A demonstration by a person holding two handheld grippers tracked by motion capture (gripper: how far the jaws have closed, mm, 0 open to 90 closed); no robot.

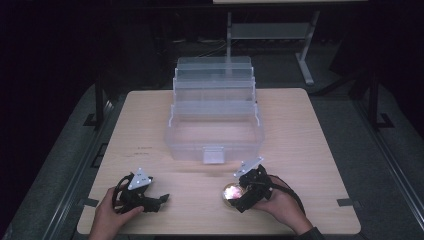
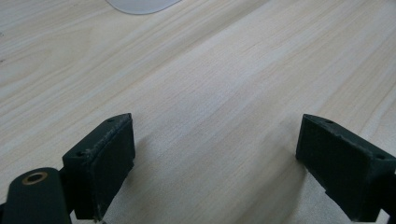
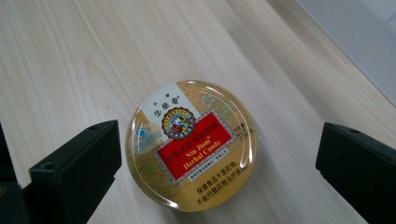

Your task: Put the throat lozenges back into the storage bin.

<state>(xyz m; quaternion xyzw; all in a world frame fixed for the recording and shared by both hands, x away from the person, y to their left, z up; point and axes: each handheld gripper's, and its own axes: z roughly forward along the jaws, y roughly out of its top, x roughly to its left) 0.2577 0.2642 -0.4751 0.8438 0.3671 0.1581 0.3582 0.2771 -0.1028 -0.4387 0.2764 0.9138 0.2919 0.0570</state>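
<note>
Two hands reach in over the near edge of the wooden table [image 1: 310, 150], each holding a black gripper. At the near left corner the left hand [image 1: 107, 216] holds the left gripper [image 1: 161, 199] low over the bare wood, pointing toward the right. Its jaws stand wide apart with nothing between them; in the left gripper view the left gripper [image 2: 215, 163] frames only pale wood grain, and a rounded edge of clear plastic shows at the top of that view.

Farther along the near edge, right of the middle, a round gold candy tin [image 1: 230, 192] lies flat on the table, lid up. In the right gripper view the candy tin [image 3: 192, 144] shows a red label reading "Nin Jiom Herbal Candy" with a small round emblem above it. The right hand [image 1: 282, 209] holds the right gripper [image 1: 235, 200] at the tin, tilted down toward it. The right gripper [image 3: 219, 163] has its jaws spread wide, one on either side of the tin and neither touching it; the tin sits nearer one jaw than the other.

Beyond both grippers, at the middle of the table toward the far edge, stands a clear plastic storage box [image 1: 215, 135] with its stepped trays folded open toward the back and a latch on its near wall. It is well apart from the tin.
</note>
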